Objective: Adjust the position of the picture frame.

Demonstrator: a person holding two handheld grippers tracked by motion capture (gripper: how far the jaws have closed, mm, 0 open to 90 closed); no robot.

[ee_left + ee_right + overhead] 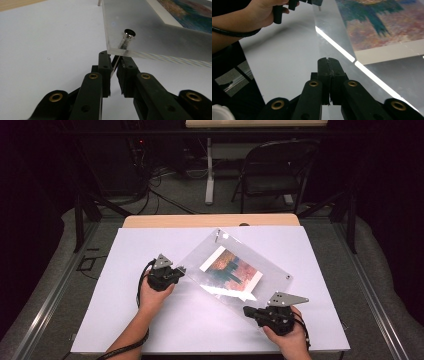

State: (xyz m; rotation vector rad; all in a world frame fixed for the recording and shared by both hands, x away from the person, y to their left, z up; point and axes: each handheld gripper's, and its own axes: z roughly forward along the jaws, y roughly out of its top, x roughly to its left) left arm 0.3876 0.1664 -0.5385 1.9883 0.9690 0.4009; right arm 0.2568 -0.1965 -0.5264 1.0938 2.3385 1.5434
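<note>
A clear acrylic picture frame (272, 270) lies slanted on the white tabletop (125, 320), with a colourful print (231, 268) inside it. My left gripper (181, 269) is at the frame's left corner. In the left gripper view its jaws (113, 58) are shut on a thin clear sheet edge just under the thick plate (150, 30), below a metal bolt (129, 33). My right gripper (246, 310) is at the frame's near edge. In the right gripper view its jaws (328, 60) are pressed together over the glossy plate (329, 27), beside the print (382, 22); nothing shows between the pads.
A wooden strip (210, 220) runs along the table's far edge. On the floor beyond stand a folding chair (275, 172) and a white table leg (209, 170). The other hand (262, 10) is at the upper left of the right gripper view.
</note>
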